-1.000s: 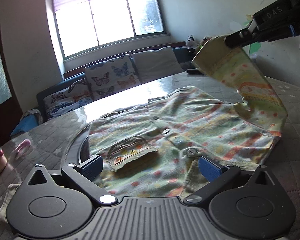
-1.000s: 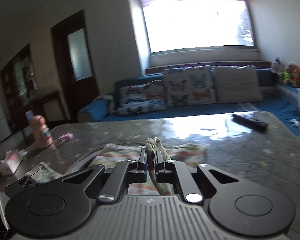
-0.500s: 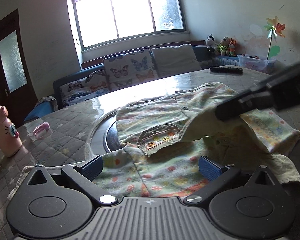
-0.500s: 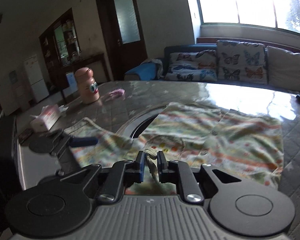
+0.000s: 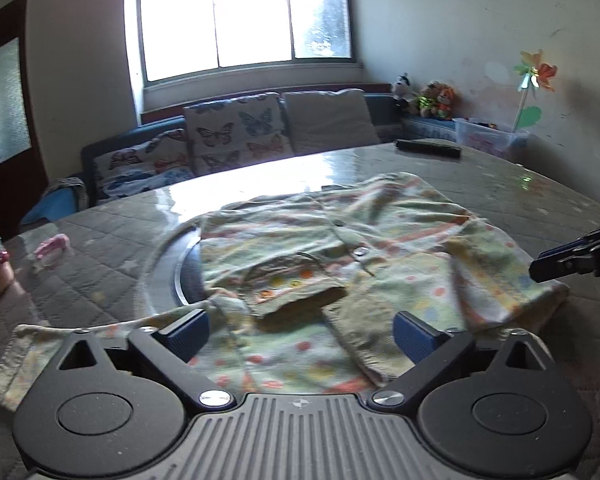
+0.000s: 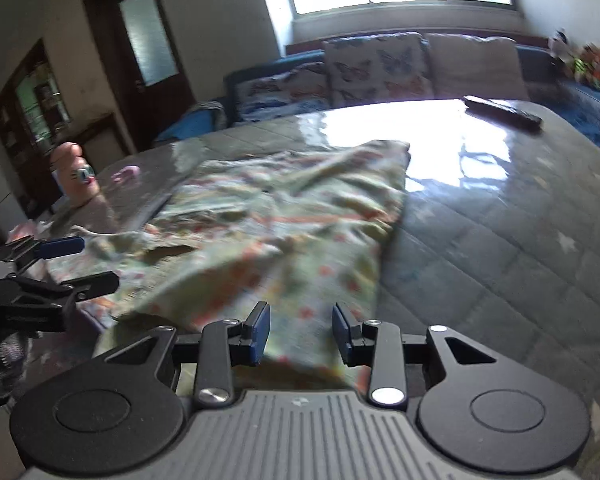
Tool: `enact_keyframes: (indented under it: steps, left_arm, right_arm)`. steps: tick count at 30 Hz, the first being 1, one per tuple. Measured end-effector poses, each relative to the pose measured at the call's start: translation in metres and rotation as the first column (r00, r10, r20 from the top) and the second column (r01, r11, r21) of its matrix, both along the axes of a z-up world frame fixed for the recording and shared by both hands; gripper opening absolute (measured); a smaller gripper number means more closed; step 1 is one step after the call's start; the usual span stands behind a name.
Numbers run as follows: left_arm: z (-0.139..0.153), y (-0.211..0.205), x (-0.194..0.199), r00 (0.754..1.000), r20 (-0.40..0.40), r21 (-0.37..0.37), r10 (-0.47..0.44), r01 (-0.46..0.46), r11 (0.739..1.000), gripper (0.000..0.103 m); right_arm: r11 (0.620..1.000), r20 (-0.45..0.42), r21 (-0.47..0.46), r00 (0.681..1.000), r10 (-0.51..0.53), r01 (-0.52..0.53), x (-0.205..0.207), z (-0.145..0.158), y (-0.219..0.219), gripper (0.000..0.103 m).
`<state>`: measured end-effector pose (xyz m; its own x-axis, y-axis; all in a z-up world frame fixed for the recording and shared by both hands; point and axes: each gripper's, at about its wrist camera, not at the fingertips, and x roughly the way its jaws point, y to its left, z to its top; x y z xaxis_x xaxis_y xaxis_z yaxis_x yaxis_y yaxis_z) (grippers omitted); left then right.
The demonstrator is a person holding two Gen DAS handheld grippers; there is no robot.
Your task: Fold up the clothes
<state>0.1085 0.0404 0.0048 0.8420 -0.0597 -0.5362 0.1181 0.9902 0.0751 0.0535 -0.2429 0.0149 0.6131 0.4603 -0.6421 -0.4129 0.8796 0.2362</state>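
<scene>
Both tongs open, empty | shirt (image 5: pixel 340 248) flat, collar away, long axis toward window

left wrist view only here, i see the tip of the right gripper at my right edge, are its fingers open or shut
Observer: Open. In the right wrist view the right gripper has a clear gap between its blue pads, with nothing pinched; the pastel patterned button-up shirt lies under them.
Operator: anything on the table left of my frame
Observer: Yes. The right wrist view shows the whole pink bottle with a cartoon eye; yours cuts it off at the edge.
Operator: is my own gripper holding cloth
Observer: No. The right wrist view shows the left gripper from the side, jaws apart, nothing between them.
</scene>
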Motion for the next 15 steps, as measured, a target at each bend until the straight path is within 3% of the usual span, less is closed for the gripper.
enact_keyframes:
  steps: [4,6,9,15]
  left_arm:
    - [-0.004,-0.009,0.009,0.999,-0.039,-0.024,-0.035,0.034,0.999,0.075]
    - [-0.005,-0.008,0.015,0.997,-0.063,-0.058,-0.041,0.037,0.998,0.060]
    - [-0.007,-0.003,0.024,0.994,-0.103,-0.120,-0.043,0.031,0.992,0.050]
    - [-0.013,0.009,0.039,0.982,-0.187,-0.225,-0.023,-0.020,0.974,0.048]
  right_arm:
    - [1.000,0.006,0.007,1.000,-0.006,0.006,0.000,-0.003,-0.005,0.035]
    - [1.000,0.010,0.010,1.000,-0.009,0.009,-0.001,-0.004,-0.007,0.035]
    - [1.000,0.016,0.016,1.000,-0.012,0.012,-0.001,-0.006,-0.011,0.035]
    - [1.000,0.020,0.025,1.000,-0.019,0.018,-0.001,-0.009,-0.017,0.036]
